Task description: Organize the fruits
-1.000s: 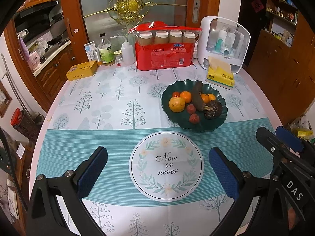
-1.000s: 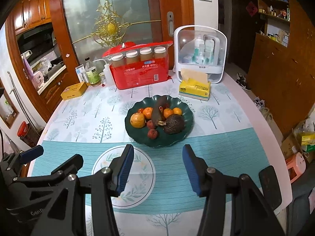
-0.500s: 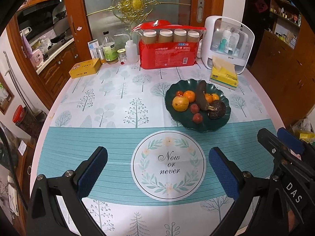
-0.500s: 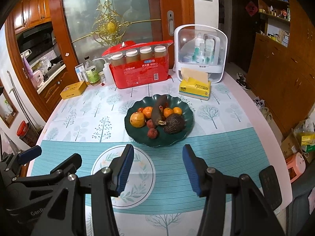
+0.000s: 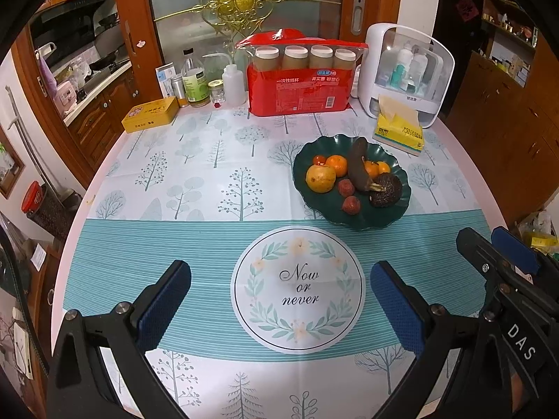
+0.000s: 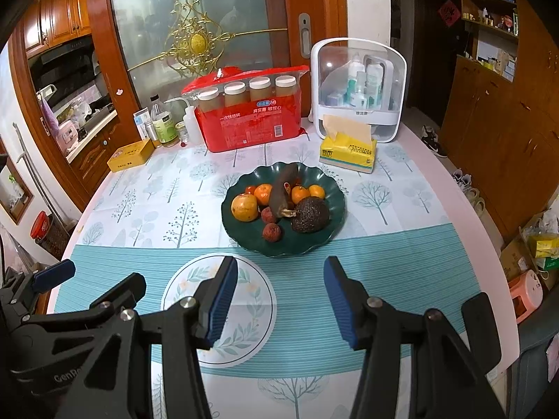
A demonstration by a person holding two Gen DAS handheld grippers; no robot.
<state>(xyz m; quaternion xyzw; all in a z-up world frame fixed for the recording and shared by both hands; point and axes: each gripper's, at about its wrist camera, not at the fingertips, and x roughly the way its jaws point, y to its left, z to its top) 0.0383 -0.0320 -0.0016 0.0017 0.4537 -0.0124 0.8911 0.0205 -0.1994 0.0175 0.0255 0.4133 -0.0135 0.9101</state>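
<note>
Nearest, the left gripper (image 5: pixel 279 300) hangs with its blue pads spread wide over the round "Now or never" placemat (image 5: pixel 298 289), holding nothing. To its right, the right gripper (image 6: pixel 279 296) is likewise parted and empty. Beyond them sits the dark green fruit plate (image 6: pixel 325 244), holding a yellow apple (image 6: pixel 244 206), tangerines, lychees, a blackened banana (image 6: pixel 281 192) and an avocado (image 6: pixel 310 214). Farther back stand a yellow tissue pack (image 6: pixel 349 153) and a red cup package (image 6: pixel 251 122).

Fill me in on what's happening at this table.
A person holds two grippers above the table, both open and empty. The left gripper hangs over the round "Now or never" print; the right gripper points toward the green plate of fruit. No fruit has been picked up yet.
</note>
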